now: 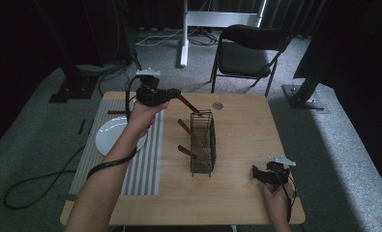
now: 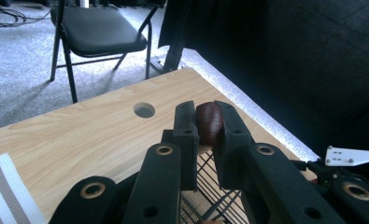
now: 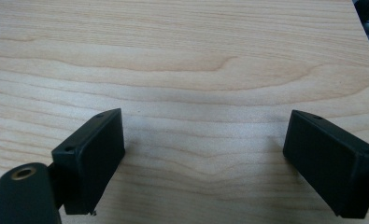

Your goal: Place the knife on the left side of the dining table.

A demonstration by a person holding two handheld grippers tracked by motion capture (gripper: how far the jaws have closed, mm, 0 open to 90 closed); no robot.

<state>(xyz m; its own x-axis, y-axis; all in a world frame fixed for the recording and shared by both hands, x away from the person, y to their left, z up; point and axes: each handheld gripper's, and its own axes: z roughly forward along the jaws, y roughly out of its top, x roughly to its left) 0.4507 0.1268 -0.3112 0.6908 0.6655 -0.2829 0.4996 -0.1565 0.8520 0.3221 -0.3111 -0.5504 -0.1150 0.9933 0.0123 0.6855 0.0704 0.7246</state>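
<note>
Brown wooden-handled utensil (image 2: 209, 122) clamped between jaws of left gripper (image 2: 205, 135), raised over wire basket (image 1: 202, 143); right gripper (image 3: 205, 158) spread wide, empty, low over wooden table (image 3: 182, 56).

Dark brown wooden handle (image 2: 210, 122) clamped in left gripper (image 2: 205, 140): working end hidden behind jaws; black wire-mesh rack (image 2: 210, 198) cut by bottom edge; right gripper (image 3: 205, 158) bodies cropped; utensil types in rack too small to tell.

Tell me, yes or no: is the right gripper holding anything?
No: in the right gripper view, the right gripper has its jaws spread wide apart, with nothing but bare wooden table between them.
</note>
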